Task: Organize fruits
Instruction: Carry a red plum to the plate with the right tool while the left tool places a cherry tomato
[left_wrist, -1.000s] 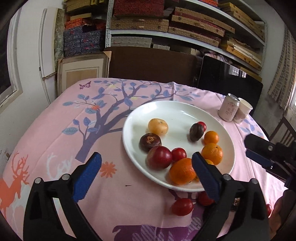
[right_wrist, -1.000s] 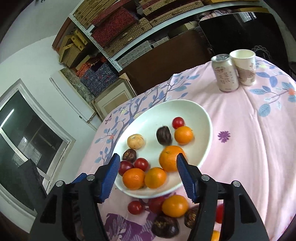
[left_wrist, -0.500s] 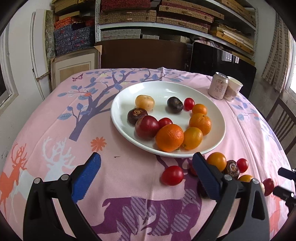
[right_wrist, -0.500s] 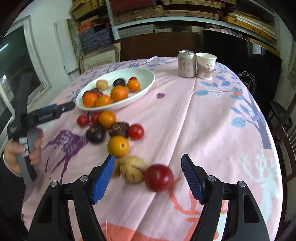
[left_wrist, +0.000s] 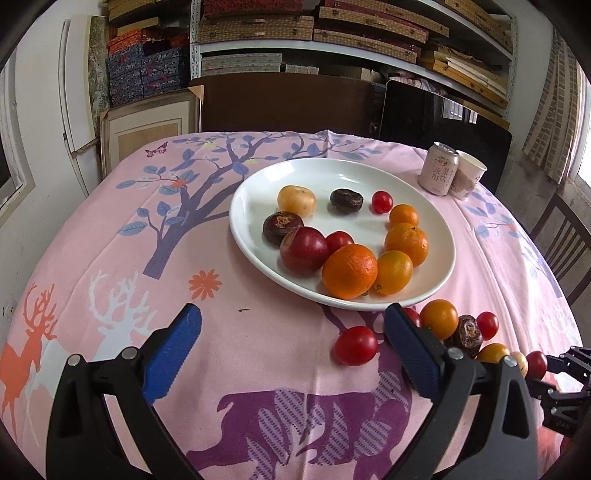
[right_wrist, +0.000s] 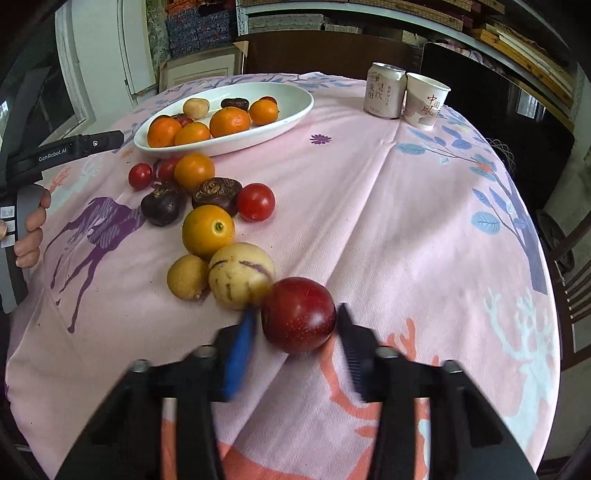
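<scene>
A white plate on the pink tablecloth holds oranges, red fruits and dark fruits. Loose fruit lies on the cloth beside it: a red tomato, an orange, dark fruits, a pale striped melon. My right gripper has its fingers closing around a dark red plum on the cloth; the fingers are blurred and a small gap shows on each side. My left gripper is open and empty, hovering above the cloth in front of the plate.
A drink can and a paper cup stand at the far side of the table. Dark chairs and shelves of boxes stand behind. A wooden chair is at the right edge.
My right gripper swung away from the plate to the near fruit and its fingers narrowed around the red plum. My left gripper drew back and lifted slightly from the plate.
</scene>
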